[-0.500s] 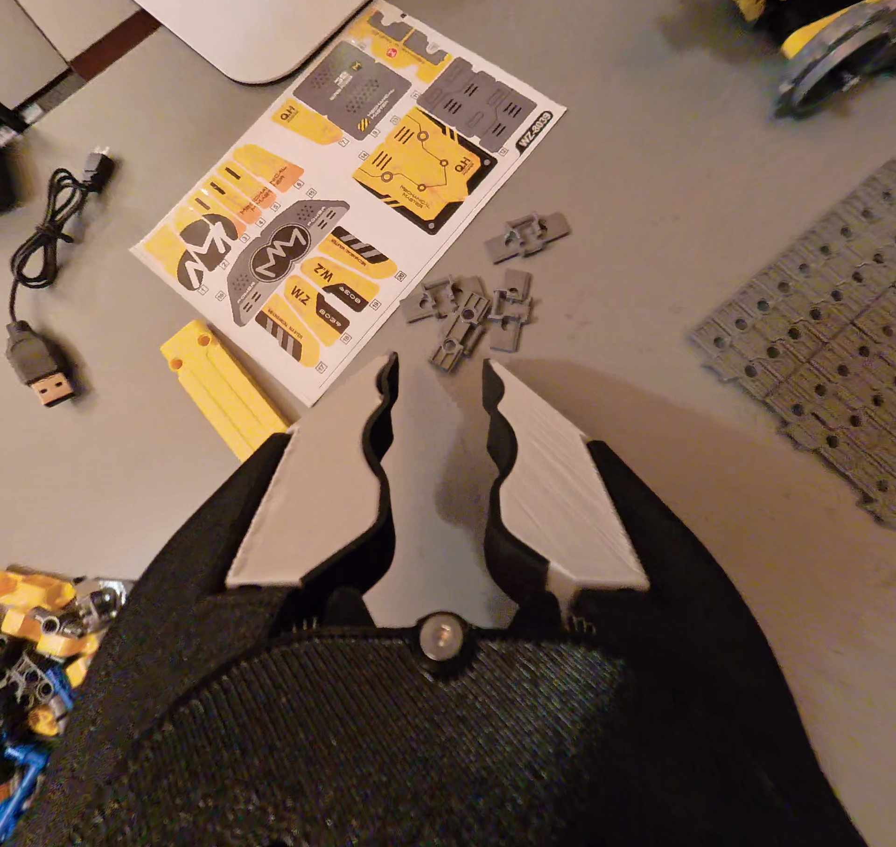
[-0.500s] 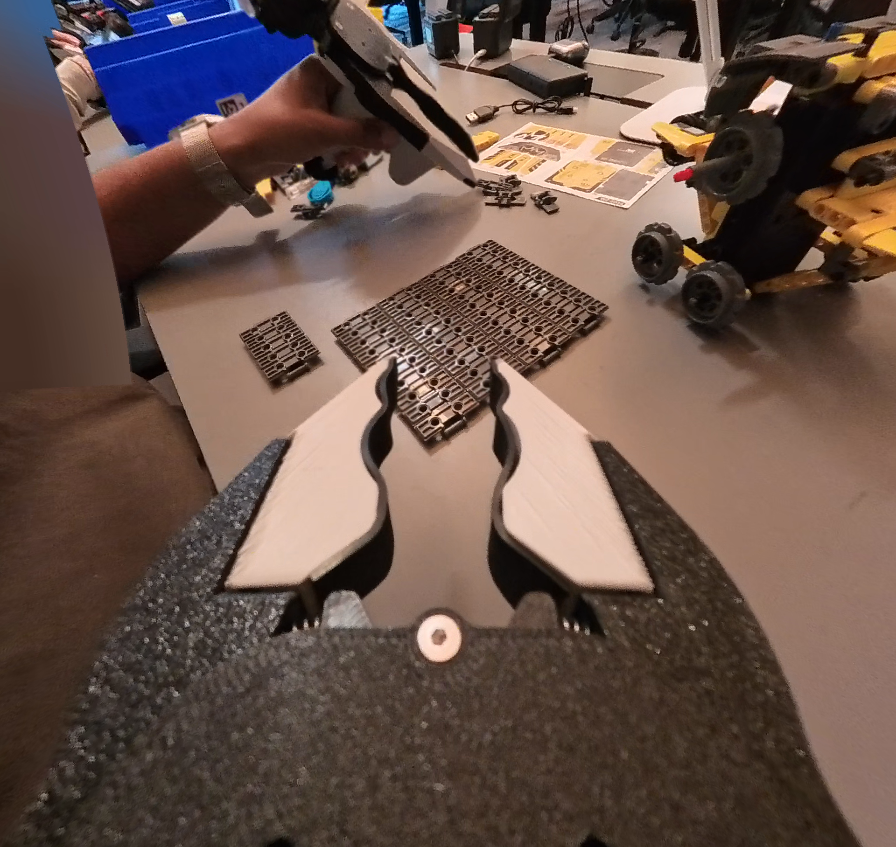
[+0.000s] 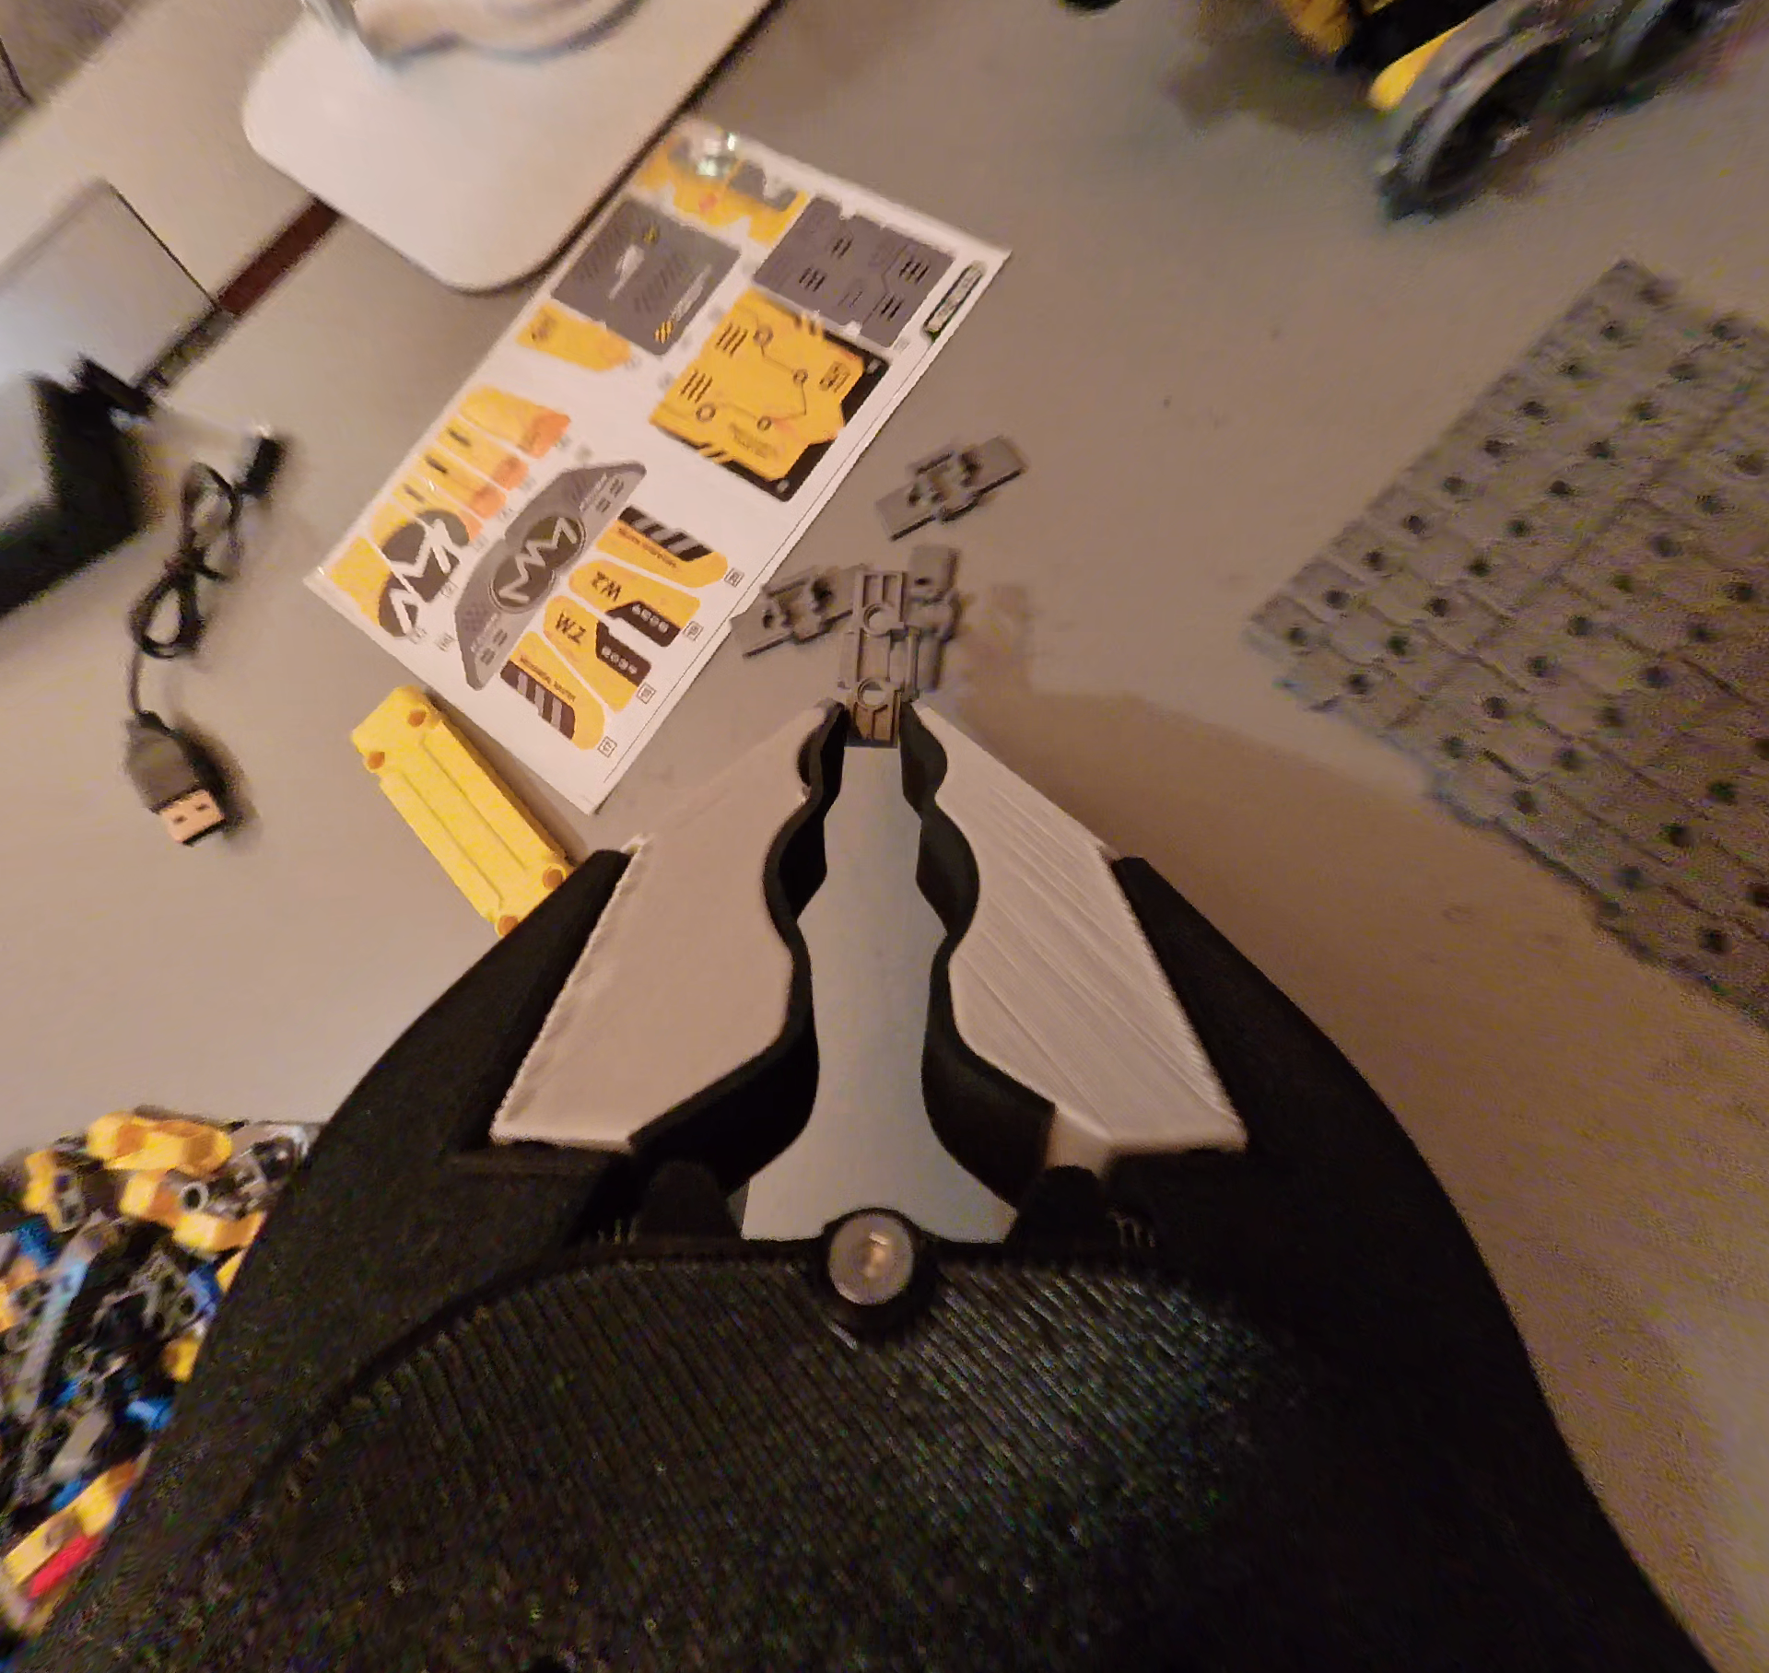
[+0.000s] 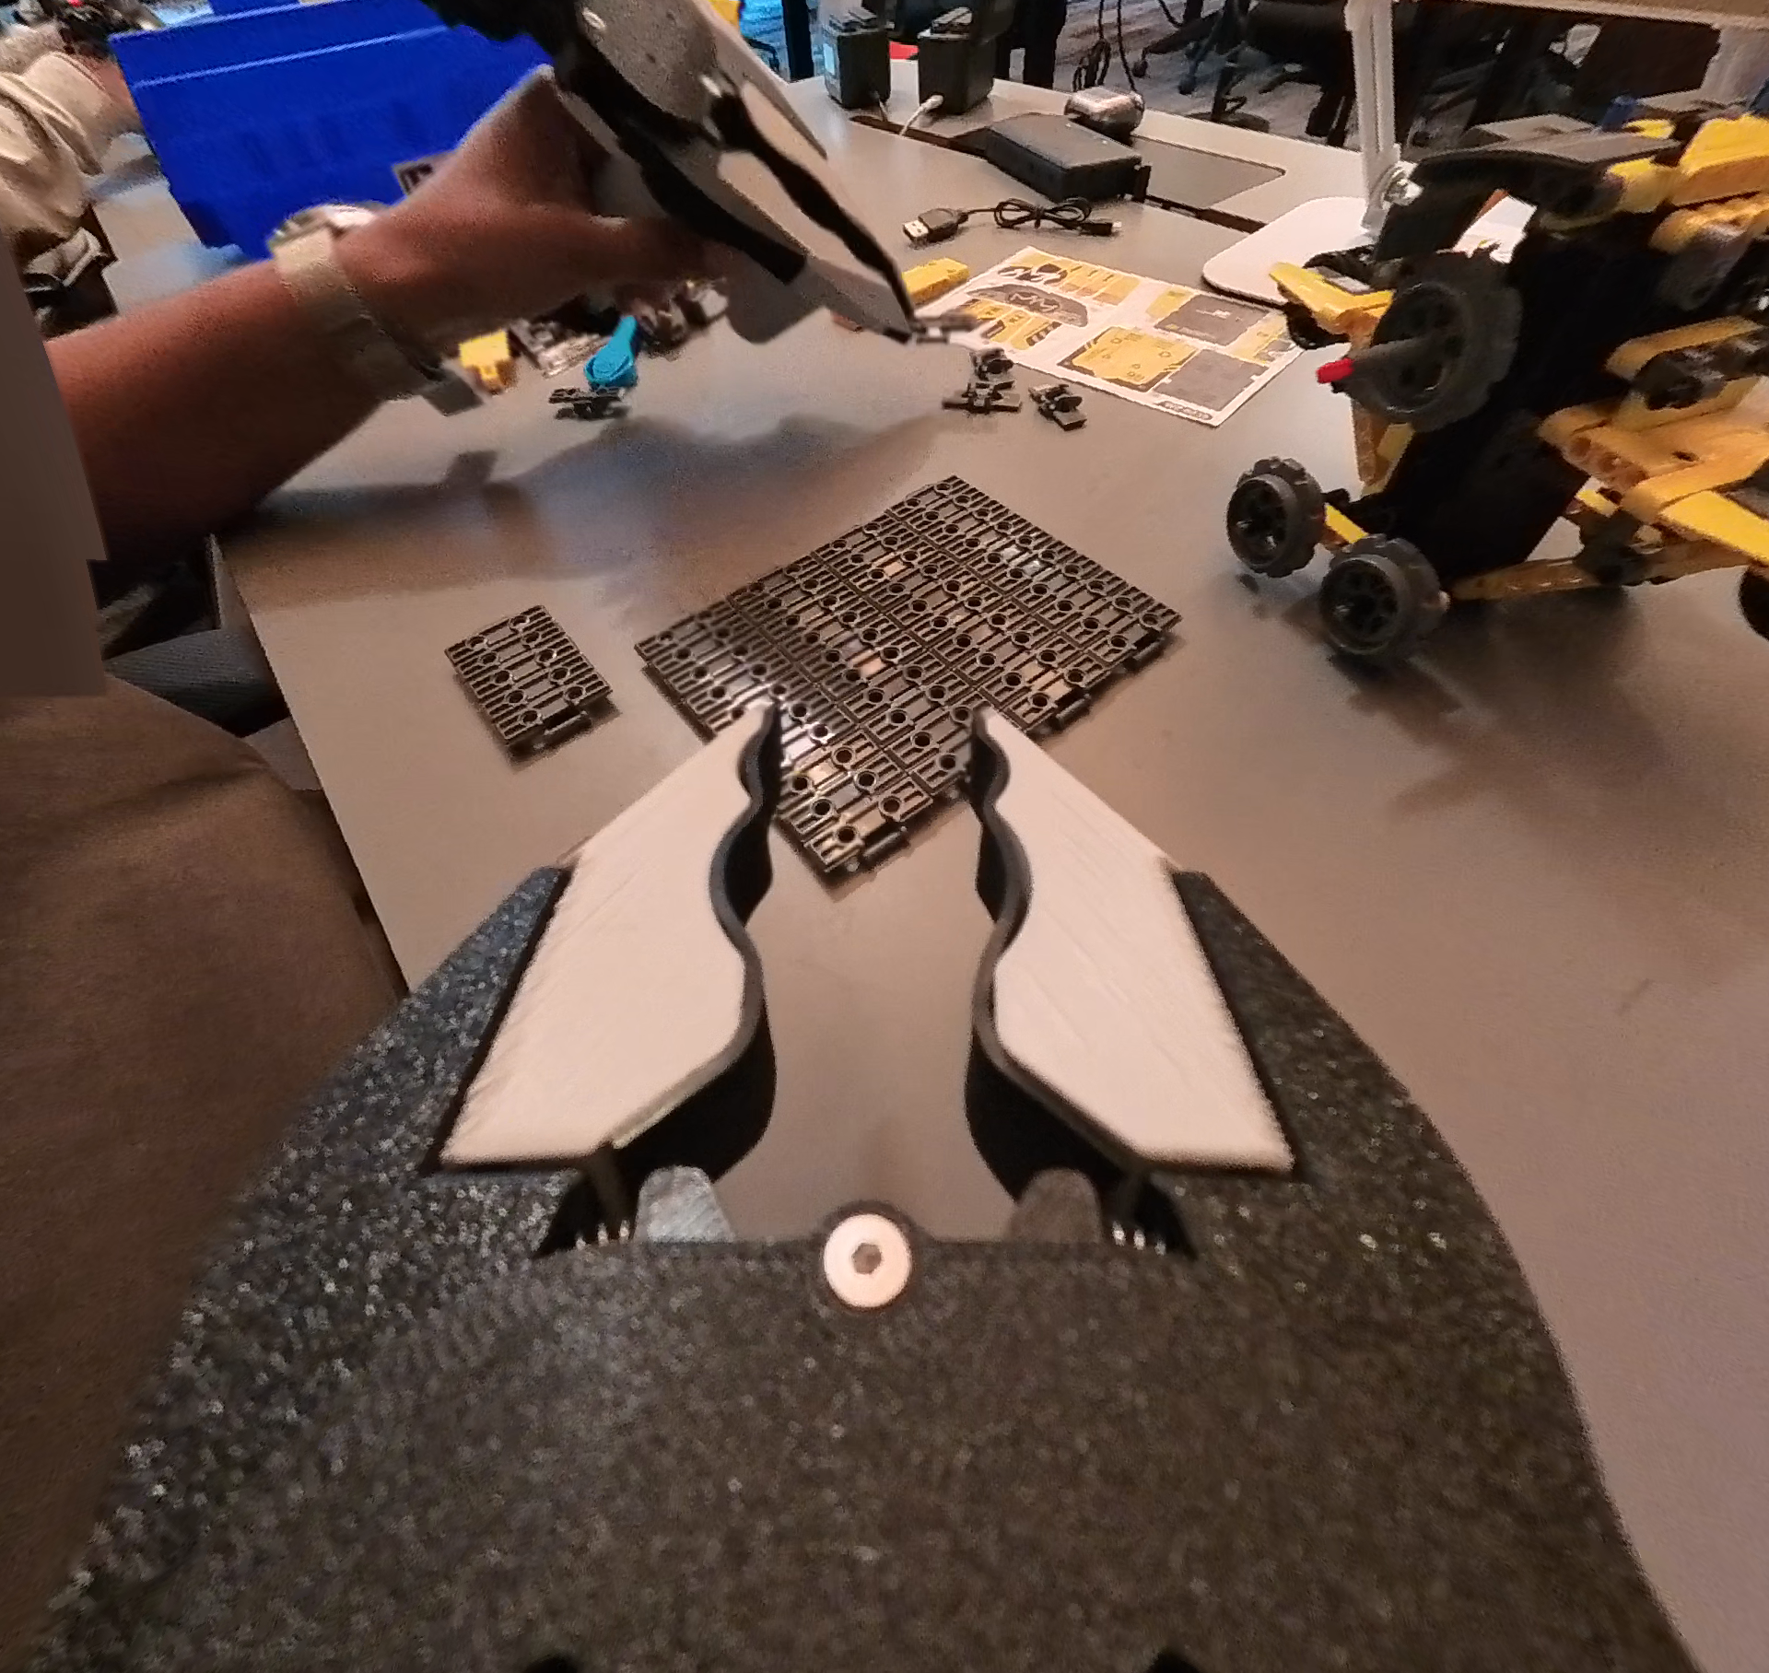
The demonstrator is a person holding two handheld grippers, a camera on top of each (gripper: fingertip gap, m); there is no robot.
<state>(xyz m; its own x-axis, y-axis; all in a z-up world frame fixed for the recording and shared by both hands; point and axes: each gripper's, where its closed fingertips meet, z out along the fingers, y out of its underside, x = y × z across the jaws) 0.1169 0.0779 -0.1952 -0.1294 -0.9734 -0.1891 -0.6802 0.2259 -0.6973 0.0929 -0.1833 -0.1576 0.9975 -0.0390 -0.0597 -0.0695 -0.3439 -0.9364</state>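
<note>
Left wrist view: the left gripper point(image 3: 869, 718) has its fingertips pinched on the near end of a small grey track link point(image 3: 876, 646), the jaws nearly together. More loose links point(image 3: 948, 488) lie just beyond on the grey table point(image 3: 1197, 440), right of a sticker sheet point(image 3: 660, 469). A yellow beam point(image 3: 459, 804) lies near the sheet's left corner, and a USB cable point(image 3: 177, 670) lies farther left. A heap of mixed bricks point(image 3: 105, 1244) sits at the near left.

Right wrist view: the right gripper point(image 4: 871, 746) hangs empty with a wide gap between its fingers, above the near edge of a large track mat point(image 4: 909, 641). Seen only here are a small mat piece point(image 4: 526, 675) to the left, blue bins point(image 4: 316, 86) far left whose contents are hidden, and a yellow wheeled model point(image 4: 1551, 402) to the right.
</note>
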